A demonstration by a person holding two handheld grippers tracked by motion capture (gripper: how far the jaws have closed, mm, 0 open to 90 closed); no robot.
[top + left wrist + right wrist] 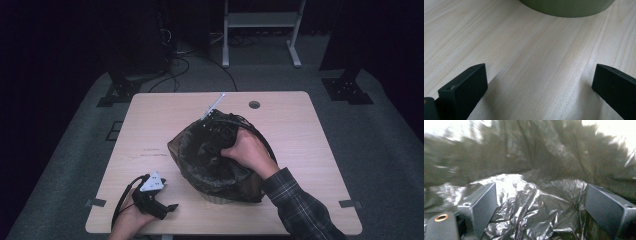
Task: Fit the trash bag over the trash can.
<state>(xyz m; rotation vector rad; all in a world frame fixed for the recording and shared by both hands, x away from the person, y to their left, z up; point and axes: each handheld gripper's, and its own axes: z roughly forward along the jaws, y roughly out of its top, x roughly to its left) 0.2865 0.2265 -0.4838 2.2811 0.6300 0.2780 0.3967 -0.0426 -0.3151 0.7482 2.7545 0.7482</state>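
On the table [150, 130] in the high view, a black bag [210, 160] lines a bin standing at the centre; the right hand [248, 150] pushes the right gripper [218, 125] down inside it, while the left gripper [170, 207] rests near the front edge. Along the left gripper view, its jaws stand wide apart over bare wood, the bin [566, 7] just ahead. Within the right gripper view, the jaws are spread apart, crumpled bag plastic [531, 212] between them.

A black bin bag [200, 155] sits crumpled and glossy over a round bin [220, 198], draped down its sides. The bin stands upright near the worktop's middle, its pale green wall [566, 8] showing below the plastic. Inside, the bag [524, 207] lies in shiny wrinkled folds.
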